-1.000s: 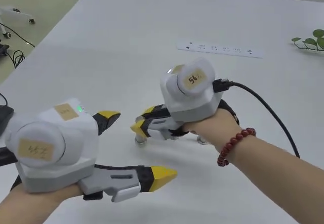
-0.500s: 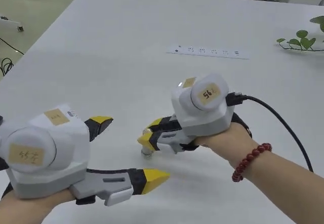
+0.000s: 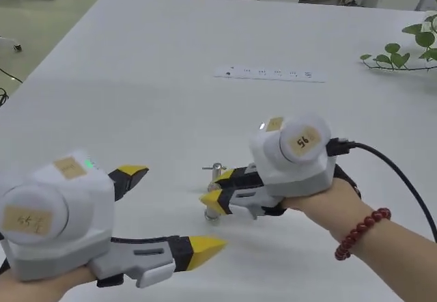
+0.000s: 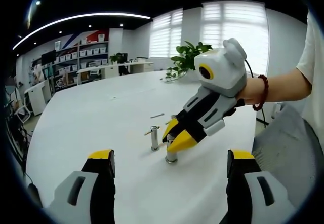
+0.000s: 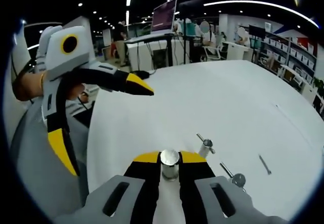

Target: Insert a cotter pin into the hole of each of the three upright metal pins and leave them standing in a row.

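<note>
My right gripper (image 3: 216,199) is shut on a short upright metal pin (image 3: 212,214) whose base rests on the white table (image 3: 136,76). In the right gripper view the jaws (image 5: 169,155) clamp that pin (image 5: 169,170) just under its round top. A second upright pin (image 3: 217,172) with a cotter pin through it stands just behind. Right of the held pin are that one (image 5: 205,145) and another cottered pin (image 5: 237,179), with a loose cotter pin (image 5: 264,164) lying beyond. My left gripper (image 3: 169,210) hovers open and holds nothing, facing the right gripper (image 4: 177,139) and its pin (image 4: 171,157).
A white power strip (image 3: 270,74) lies further back on the table. A leafy plant (image 3: 403,56) sits at the far right edge. A black cable (image 3: 396,179) trails from the right gripper. Desks and shelves stand beyond the table.
My right gripper has slid to the right over the table, still shut on the pin. The cottered pin behind it has come into sight. The left gripper stays open.
</note>
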{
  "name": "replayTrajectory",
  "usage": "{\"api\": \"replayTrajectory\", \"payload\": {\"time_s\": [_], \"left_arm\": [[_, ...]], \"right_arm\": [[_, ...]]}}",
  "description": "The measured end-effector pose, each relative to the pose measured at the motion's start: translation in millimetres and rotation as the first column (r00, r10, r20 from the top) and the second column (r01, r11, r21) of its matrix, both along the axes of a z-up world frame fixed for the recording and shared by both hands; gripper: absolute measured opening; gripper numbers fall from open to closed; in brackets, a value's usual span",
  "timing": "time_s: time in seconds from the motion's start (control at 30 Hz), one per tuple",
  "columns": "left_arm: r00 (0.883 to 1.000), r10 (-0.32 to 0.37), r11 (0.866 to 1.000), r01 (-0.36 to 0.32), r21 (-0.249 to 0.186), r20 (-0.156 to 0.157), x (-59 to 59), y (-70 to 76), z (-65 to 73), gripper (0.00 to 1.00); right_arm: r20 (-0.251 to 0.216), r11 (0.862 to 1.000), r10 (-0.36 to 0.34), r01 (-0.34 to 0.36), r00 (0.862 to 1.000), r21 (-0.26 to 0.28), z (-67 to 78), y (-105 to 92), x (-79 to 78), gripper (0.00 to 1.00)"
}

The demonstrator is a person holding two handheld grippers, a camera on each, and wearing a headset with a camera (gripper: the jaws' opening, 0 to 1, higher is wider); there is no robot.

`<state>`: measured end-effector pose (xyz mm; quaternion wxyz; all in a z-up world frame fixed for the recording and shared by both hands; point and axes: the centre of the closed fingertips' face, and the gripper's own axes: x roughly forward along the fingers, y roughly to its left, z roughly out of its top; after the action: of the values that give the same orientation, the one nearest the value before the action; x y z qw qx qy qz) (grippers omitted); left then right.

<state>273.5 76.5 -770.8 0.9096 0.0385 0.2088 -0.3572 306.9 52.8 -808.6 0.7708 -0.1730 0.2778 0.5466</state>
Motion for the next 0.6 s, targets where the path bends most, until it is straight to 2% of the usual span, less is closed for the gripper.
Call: {"api": "replayTrajectory", "payload": {"time_s": [0.33, 0.6], "left_arm": [[1.000, -0.011, 1.000, 0.011, -0.011, -0.001, -1.1, -5.7, -0.1, 0.91], [1.000, -0.019, 1.000, 0.019, -0.010, -0.001, -1.9, -7.1, -1.0, 0.90]], "right_arm": [[0.014, 0.999, -0.023, 0.024, 1.000, -0.027, -2.1, -25.0, 2.6, 0.14], [0.000, 0.999, -0.032, 0.032, 0.999, -0.025, -7.6, -36.5, -1.4, 0.14]]}}
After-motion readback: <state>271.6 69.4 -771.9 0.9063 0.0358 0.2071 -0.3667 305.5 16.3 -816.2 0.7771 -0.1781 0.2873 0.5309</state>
